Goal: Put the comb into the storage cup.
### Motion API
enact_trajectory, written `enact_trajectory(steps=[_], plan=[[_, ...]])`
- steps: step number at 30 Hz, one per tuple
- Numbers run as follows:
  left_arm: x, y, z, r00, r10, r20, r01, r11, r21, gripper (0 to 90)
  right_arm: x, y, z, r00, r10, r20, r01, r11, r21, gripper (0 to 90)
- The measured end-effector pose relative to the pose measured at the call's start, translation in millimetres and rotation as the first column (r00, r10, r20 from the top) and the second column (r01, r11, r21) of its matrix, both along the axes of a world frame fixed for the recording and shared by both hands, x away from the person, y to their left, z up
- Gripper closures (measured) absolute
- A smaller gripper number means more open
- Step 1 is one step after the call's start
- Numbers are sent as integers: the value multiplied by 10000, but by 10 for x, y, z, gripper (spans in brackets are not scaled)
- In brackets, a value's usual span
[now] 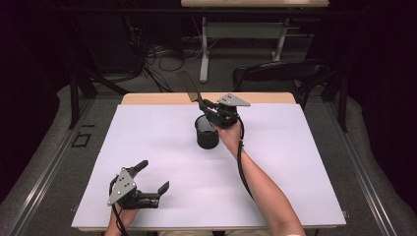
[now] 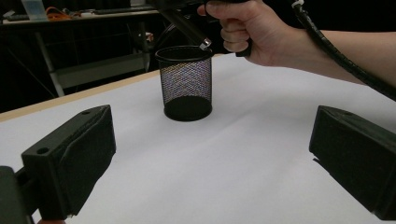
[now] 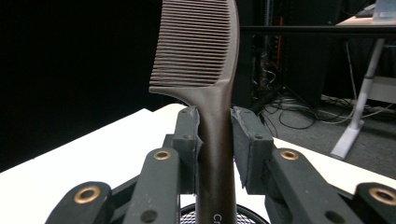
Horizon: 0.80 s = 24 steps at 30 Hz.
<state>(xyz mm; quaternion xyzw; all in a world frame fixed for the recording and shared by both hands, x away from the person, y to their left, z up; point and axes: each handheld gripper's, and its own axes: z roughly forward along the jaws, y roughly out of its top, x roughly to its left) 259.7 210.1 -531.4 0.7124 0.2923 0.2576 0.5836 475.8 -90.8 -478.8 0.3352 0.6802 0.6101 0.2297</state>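
one brown comb [image 3: 205, 70], one black mesh cup [image 2: 185, 84], two grippers, one white table [image 1: 295, 162].

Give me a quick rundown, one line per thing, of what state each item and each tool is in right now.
Comb: upright, handle clamped in the right tool, above the cup.
Mesh cup: upright on the table, looks empty.
Right tool: shut on the comb's handle.
Left tool: open, holding nothing, low over the table's near left part.
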Motion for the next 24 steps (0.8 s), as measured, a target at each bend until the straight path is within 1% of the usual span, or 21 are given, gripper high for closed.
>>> enact_trajectory(steps=[3, 13, 24], plan=[[-2, 2, 1, 10000, -8, 32, 8, 10000, -29, 6, 11, 9, -24, 10000, 24, -4, -24, 10000, -37, 727], [-3, 2, 1, 10000, -26, 19, 26, 10000, -33, 6, 37, 4, -99, 9999, 112, -93, -110, 9999, 129, 727], [-7, 0, 2, 10000, -36, 34, 36, 10000, -50, 6, 34, -5, -169, 9997, 207, -115, -205, 9997, 155, 727]])
